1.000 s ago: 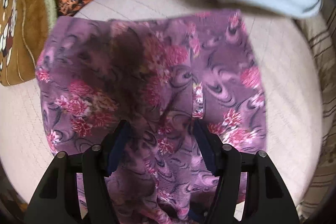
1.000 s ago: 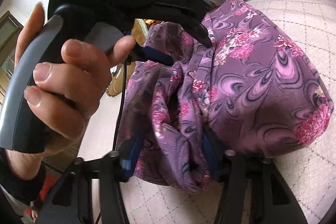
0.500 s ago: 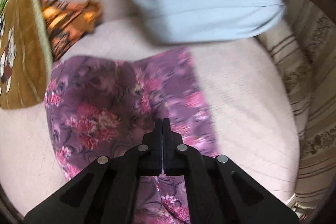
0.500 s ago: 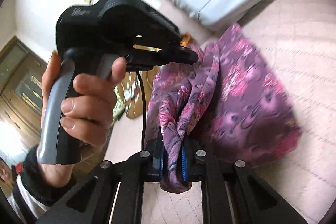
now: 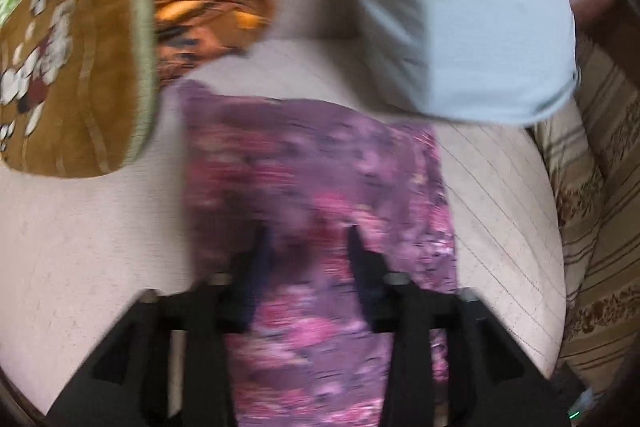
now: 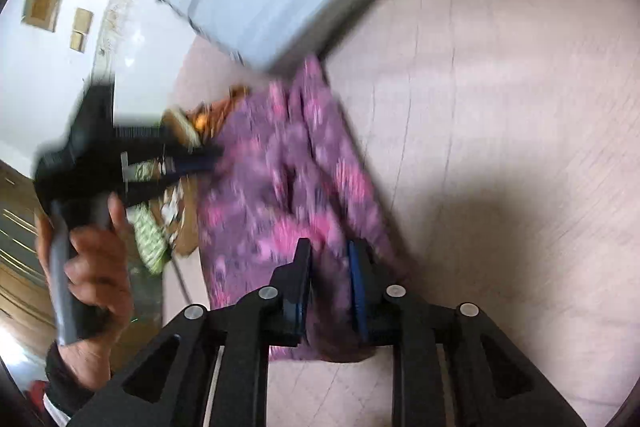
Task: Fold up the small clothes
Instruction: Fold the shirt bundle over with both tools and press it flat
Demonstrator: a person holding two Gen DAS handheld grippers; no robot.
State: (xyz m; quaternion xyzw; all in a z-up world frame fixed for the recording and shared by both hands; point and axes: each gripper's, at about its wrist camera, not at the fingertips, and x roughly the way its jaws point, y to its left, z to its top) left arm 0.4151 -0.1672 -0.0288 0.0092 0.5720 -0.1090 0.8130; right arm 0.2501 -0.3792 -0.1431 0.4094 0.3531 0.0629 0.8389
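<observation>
On the pale quilted bed (image 5: 500,195) your purple floral garment (image 5: 312,163) lies as a folded strip, long axis running from your grippers toward the light-blue pillow (image 5: 472,11). Your left gripper (image 5: 308,243) hangs above it, jaws opening, nothing clamped. Your right gripper (image 6: 330,259) straddles the near hem, jaws opening, pads apparently clear.

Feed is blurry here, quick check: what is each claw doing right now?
Left claw: opening, jaws apart above the purple floral garment, holding nothing.
Right claw: opening, garment fold between its jaws, grip unclear.
</observation>
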